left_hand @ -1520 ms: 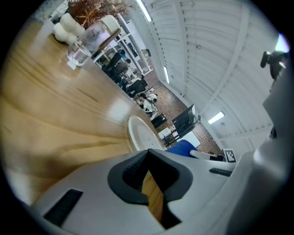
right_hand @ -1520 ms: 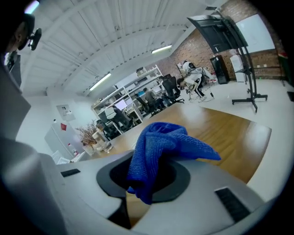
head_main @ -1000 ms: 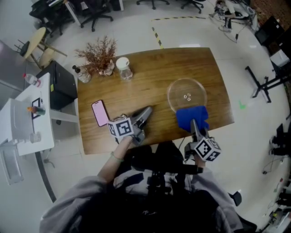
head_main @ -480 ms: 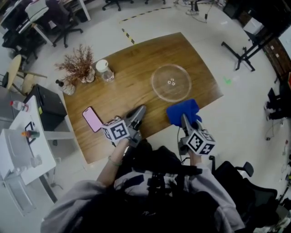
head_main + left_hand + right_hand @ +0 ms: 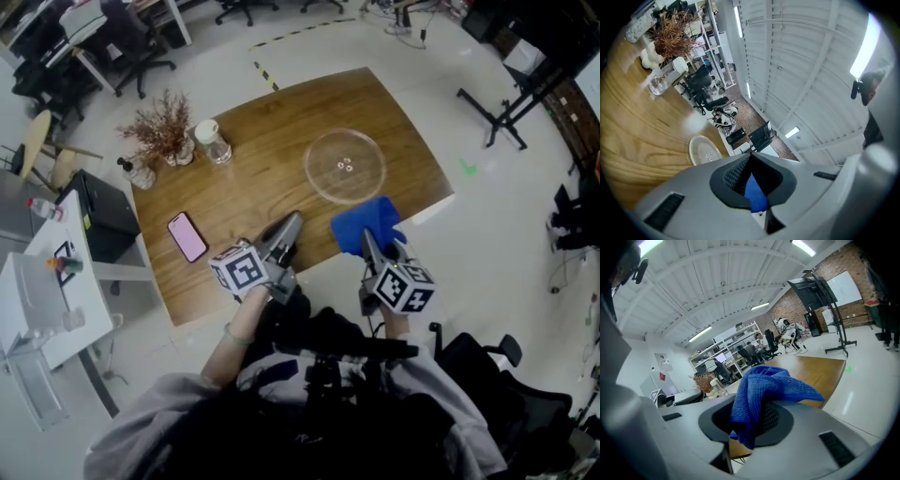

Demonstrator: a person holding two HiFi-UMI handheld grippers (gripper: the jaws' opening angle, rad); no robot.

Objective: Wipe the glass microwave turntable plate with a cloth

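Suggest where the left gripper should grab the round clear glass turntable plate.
Probably the rim at its near-left edge, coming in low from the left gripper side. The round clear glass turntable plate lies flat on the brown wooden table, so only its thin edge offers a hold; the blue cloth crowds the near-right.

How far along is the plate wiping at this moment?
Done: the blue cloth is picked up, clamped in the right hand-held gripper. In hand: it is held over the table's near edge, beside the glass plate's near rim. Left: the wiping itself, since the cloth covers none of the plate's middle. The left hand-held gripper is shut, empty and off the plate.
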